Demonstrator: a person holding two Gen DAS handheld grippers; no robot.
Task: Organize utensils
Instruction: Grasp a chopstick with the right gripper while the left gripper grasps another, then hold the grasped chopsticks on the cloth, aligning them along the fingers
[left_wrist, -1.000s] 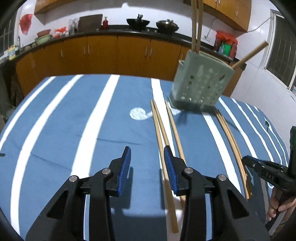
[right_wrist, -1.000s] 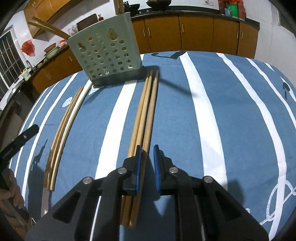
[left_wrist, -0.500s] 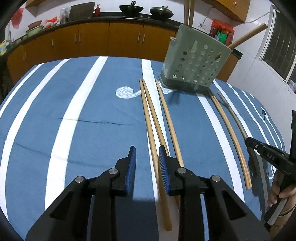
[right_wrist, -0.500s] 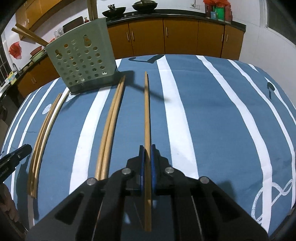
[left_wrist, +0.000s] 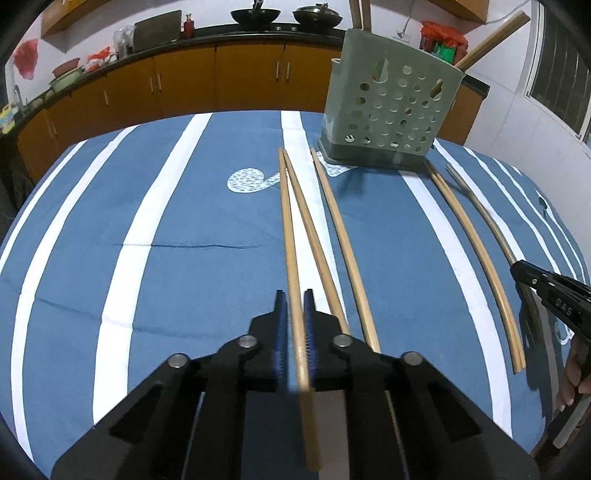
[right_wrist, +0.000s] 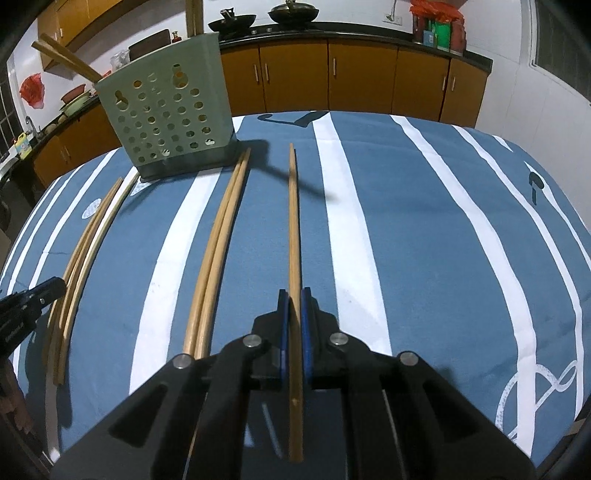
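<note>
Striped table (left_wrist: 155, 236) bears chopsticks (left_wrist: 345, 240) and holder (left_wrist: 391, 110).

We saw the holder (left_wrist: 391, 110) standing on the table (left_wrist: 184, 221) at one o'clock, with chopsticks (left_wrist: 334, 236) lying before it, toward six.

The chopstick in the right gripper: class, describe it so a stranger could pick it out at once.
Start at the green perforated utensil holder on the blue striped tablecloth. Right of the pair of chopsticks lying before it, one chopstick points toward the cabinets. Only this one is clamped in the right gripper and stands alone.
</note>
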